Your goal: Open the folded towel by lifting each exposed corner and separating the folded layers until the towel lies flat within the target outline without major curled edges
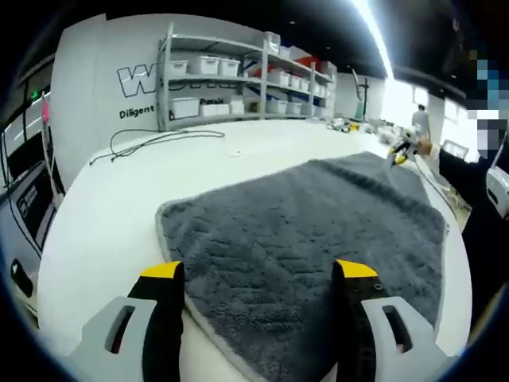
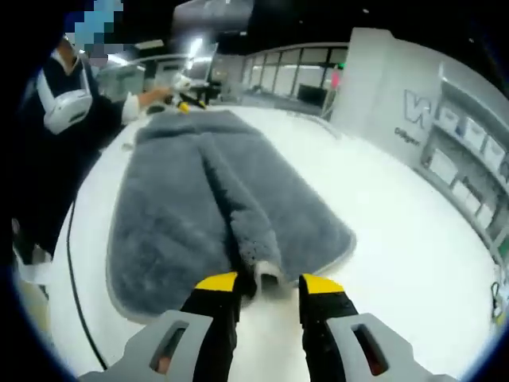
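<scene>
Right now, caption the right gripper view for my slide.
Right gripper pinching a raised fold of the grey towel on the white table.

A white table (image 1: 238,171) stands before a grey wall with lettering (image 1: 127,76), metal shelving (image 1: 238,76) stacked with white bins (image 1: 184,106), a bright ceiling light strip (image 1: 374,36), and glass partitions (image 2: 294,79) opposite.

Towel (image 1: 318,231) lies on table (image 1: 119,207); shelves (image 1: 238,79) behind; cable (image 1: 159,142) between.
</scene>
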### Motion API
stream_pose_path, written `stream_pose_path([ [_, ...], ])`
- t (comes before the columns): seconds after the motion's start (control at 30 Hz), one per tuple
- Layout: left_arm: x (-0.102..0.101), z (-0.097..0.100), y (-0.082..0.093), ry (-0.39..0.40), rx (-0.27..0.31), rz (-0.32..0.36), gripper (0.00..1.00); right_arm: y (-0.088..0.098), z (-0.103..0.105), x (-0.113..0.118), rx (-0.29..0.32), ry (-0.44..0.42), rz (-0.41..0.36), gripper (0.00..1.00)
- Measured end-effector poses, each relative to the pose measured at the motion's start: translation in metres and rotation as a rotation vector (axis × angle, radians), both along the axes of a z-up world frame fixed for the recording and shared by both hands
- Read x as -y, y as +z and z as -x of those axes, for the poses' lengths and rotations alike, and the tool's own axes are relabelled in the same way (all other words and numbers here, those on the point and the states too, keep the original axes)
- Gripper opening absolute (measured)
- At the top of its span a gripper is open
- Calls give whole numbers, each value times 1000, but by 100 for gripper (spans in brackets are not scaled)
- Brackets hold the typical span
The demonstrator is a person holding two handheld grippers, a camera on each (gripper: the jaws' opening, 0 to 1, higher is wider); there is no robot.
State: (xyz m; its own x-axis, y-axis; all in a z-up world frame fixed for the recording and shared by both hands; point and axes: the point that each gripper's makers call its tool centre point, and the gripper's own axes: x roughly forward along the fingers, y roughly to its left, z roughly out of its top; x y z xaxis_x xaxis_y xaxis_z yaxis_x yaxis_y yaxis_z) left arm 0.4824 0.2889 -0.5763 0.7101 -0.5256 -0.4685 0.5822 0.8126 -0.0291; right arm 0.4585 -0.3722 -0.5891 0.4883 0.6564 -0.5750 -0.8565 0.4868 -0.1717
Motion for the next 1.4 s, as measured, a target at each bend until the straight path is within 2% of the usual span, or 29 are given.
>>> stream_pose_path([
  [0.07, 1, -4, 6, 10, 33, -9, 70, 5, 0, 1, 21, -16, -20, 29],
  [0.1, 3, -6, 11, 17, 47, 4, 68, 11, 0, -1, 51, -30, -46, 30],
  [0.17, 7, -8, 18, 26, 60, 15, 66, 17, 0, -2, 70, -57, -73, 31],
  [0.3, 19, -15, 32, 19, 111, 14, 66, 23, 4, -2, 107, -133, -39, 33],
  [0.43, 38, -22, 45, -5, 150, 15, 64, 35, 12, -13, 140, -189, -69, 38],
  [0.53, 51, -30, 49, -30, 164, -10, 64, 32, 17, -8, 136, -284, -32, 37],
  [0.6, 58, -33, 52, -45, 174, -12, 64, 33, 21, -10, 160, -295, -25, 38],
  [0.8, 82, -44, 59, -79, 182, -23, 63, 37, 30, -4, 166, -454, -88, 39],
  [0.87, 93, -48, 61, -104, 179, -29, 60, 38, 33, -4, 168, -483, -117, 39],
  [0.93, 103, -50, 63, -126, 178, -26, 60, 35, 39, -5, 140, -514, -151, 39],
  [1.27, 141, -59, 68, -198, 169, -54, 58, 30, 52, -8, 168, -573, -157, 39],
  [1.4, 159, -61, 74, -235, 166, -44, 56, 29, 59, -9, 206, -611, -115, 40],
])
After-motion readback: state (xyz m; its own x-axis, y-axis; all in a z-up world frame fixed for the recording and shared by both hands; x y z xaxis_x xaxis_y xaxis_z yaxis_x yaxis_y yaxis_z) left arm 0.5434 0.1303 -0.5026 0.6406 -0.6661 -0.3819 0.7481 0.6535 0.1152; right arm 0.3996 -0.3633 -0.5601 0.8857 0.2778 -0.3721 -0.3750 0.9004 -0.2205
